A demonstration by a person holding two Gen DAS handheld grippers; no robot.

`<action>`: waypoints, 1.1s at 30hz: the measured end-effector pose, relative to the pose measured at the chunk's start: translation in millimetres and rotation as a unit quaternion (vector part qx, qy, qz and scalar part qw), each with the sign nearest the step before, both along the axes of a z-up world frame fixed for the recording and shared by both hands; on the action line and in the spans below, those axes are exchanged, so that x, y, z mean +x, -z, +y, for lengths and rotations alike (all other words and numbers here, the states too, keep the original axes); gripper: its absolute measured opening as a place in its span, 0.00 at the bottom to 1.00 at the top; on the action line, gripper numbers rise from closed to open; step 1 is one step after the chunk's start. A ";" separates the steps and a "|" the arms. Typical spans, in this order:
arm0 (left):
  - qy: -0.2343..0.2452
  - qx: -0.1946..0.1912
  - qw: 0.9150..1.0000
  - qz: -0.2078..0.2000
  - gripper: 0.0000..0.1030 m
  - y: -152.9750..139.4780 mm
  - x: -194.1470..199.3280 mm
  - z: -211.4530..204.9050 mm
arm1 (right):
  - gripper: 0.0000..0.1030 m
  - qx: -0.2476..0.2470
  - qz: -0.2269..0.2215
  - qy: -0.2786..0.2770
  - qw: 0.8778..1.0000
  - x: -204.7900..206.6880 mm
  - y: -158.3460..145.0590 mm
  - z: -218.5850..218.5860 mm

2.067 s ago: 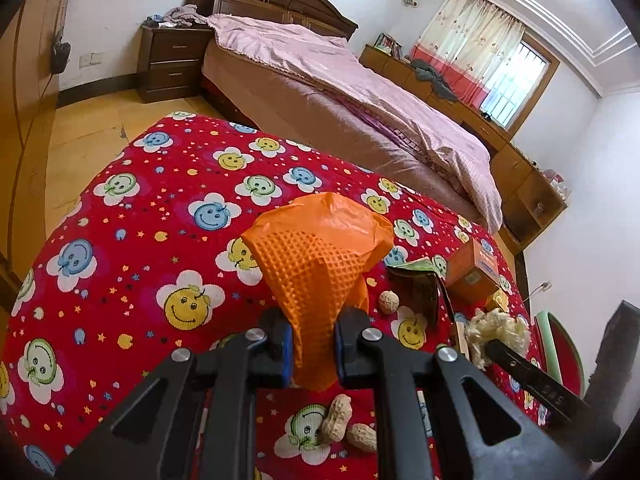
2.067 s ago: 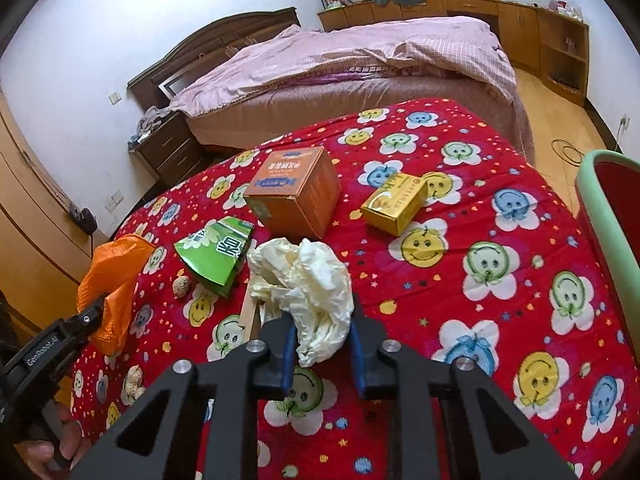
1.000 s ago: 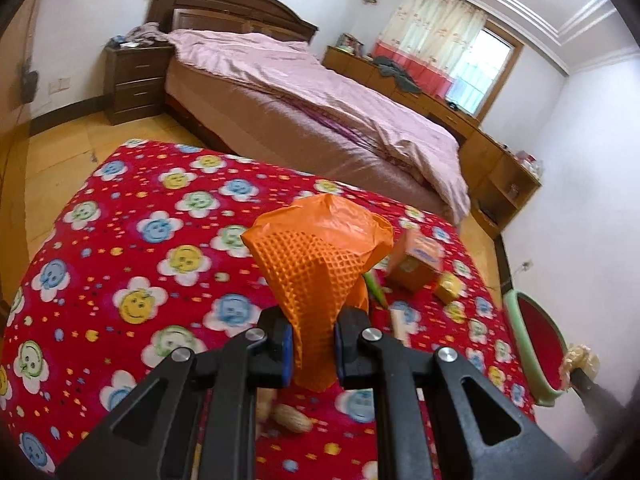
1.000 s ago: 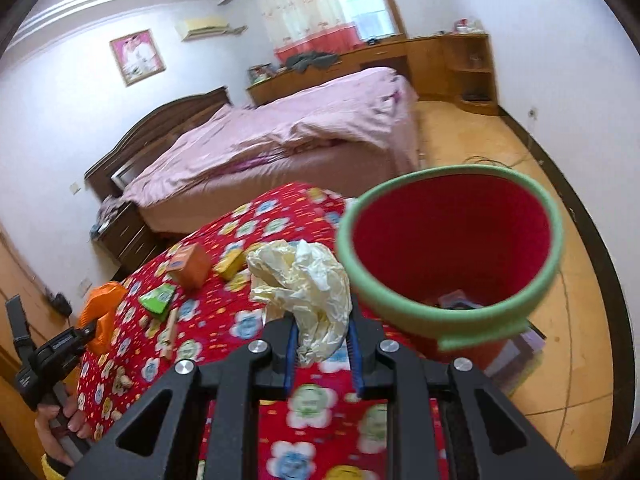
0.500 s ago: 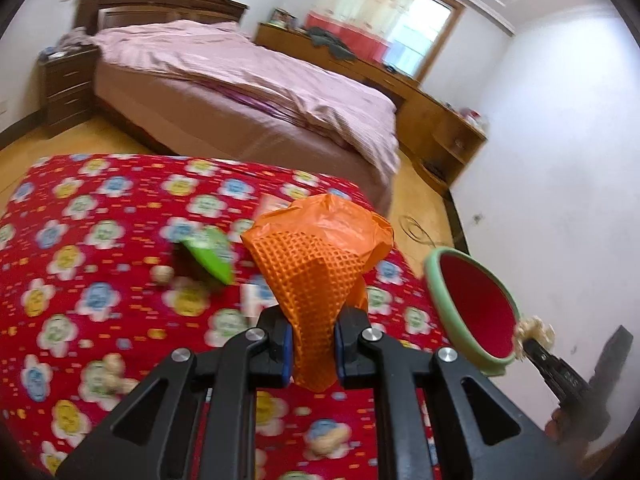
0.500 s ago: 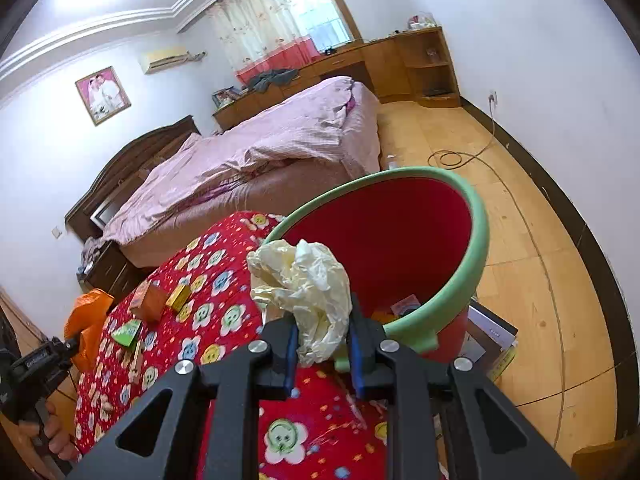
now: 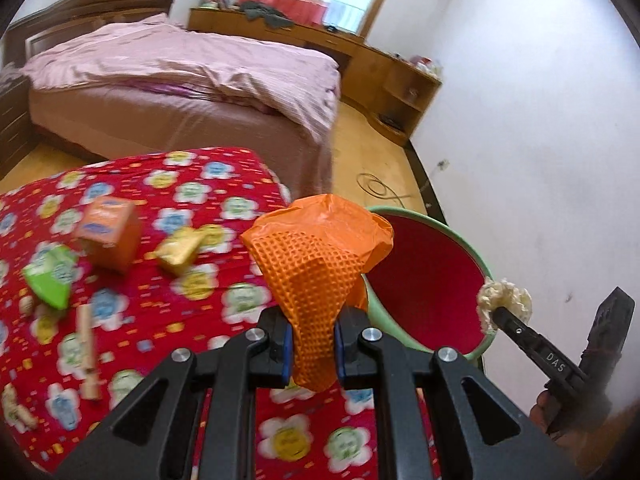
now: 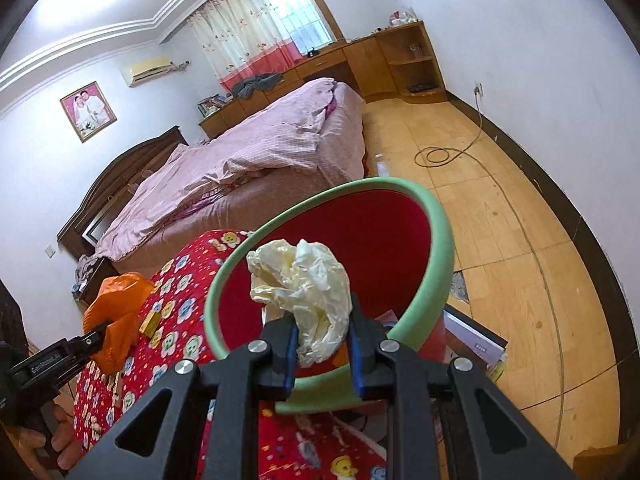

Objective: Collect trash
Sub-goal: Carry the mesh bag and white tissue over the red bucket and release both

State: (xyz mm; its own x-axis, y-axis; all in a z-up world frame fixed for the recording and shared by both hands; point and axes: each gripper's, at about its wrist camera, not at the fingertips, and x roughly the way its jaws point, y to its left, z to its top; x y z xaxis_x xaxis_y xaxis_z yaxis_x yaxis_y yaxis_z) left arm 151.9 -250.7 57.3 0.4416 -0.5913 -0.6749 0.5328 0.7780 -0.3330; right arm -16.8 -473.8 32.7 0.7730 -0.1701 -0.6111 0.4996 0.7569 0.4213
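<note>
Now, item by item: red bin (image 8: 438, 236) with green rim is standing just right of the red tablecloth (image 7: 168, 208); my left gripper (image 7: 311, 342) is pinching an orange bag (image 7: 320, 256) near its rim; my right gripper (image 8: 322, 344) is clamping crumpled cream plastic (image 8: 304, 284) over its mouth.

Pink-quilted bed (image 7: 180, 76), framed portrait (image 8: 88, 110), coiled floor cable (image 8: 438, 155)
</note>
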 end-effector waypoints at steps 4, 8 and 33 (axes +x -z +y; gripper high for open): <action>0.023 0.003 1.000 0.006 0.14 6.9 0.4 -28.9 | 0.23 0.003 -0.001 0.008 1.000 -0.7 5.4 -9.3; 0.043 0.008 0.999 0.012 0.14 14.8 -0.3 -54.0 | 0.23 0.009 -0.003 0.012 1.000 1.5 9.6 -18.0; 0.044 0.016 0.999 0.001 0.36 21.0 -3.6 -70.9 | 0.49 0.022 -0.013 -0.009 1.000 2.5 16.6 -15.5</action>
